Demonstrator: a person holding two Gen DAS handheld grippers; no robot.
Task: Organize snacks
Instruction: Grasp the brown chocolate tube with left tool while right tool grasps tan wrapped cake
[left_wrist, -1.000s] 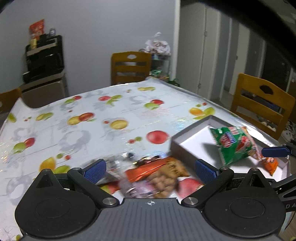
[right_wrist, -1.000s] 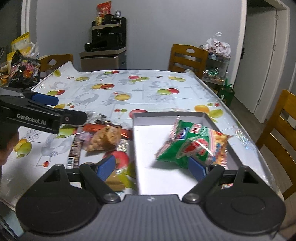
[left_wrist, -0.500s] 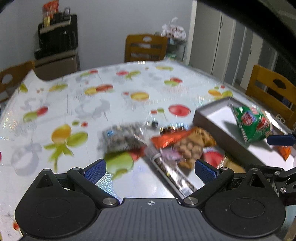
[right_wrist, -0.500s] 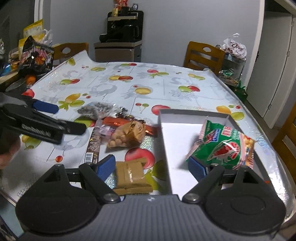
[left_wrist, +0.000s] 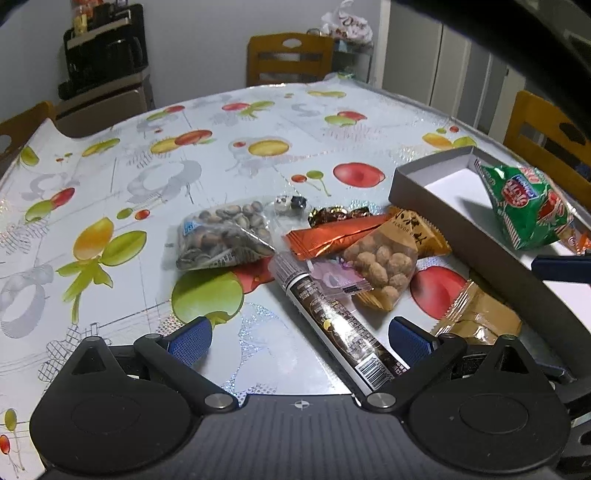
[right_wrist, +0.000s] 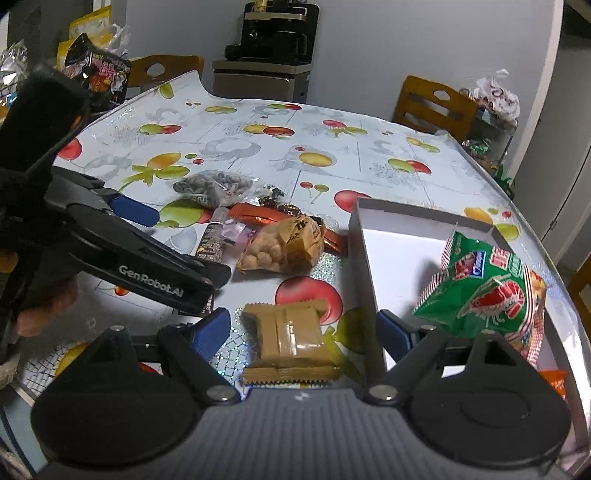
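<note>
In the left wrist view, the left gripper (left_wrist: 299, 338) is seen low over the fruit-printed tablecloth (left_wrist: 155, 155), its blue-padded jaws spread wide with nothing pinched. The near end of a long dark snack stick (left_wrist: 332, 317) is seen between the fingers, untouched by either pad. Beyond it a loose pile of snacks is laid out: a clear bag of seeds (left_wrist: 221, 236) to the left, an orange wrapper (left_wrist: 332, 236) in the middle, and a bag of coated peanuts (left_wrist: 384, 258) resting partly on a pink sachet (left_wrist: 332, 278). A tan packet (left_wrist: 476, 317) is found at the near right, just beside the grey box (left_wrist: 436, 192). Inside the box a green chip bag (left_wrist: 524, 203) is seen on the white floor.

In the right wrist view, the right gripper (right_wrist: 301, 326) is seen with its jaws spread and empty. The tan packet (right_wrist: 288, 336) is framed between the fingers on the cloth, apart from both pads. The right finger is placed over the box (right_wrist: 364, 266), whose near-left wall runs between the packet and the green chip bag (right_wrist: 491, 291). At the left the left gripper (right_wrist: 173, 240) is held by a hand (right_wrist: 40, 302), its tips near the snack stick (right_wrist: 212, 240). The peanut bag (right_wrist: 284, 247) and seed bag (right_wrist: 210, 186) are seen farther off.
</note>
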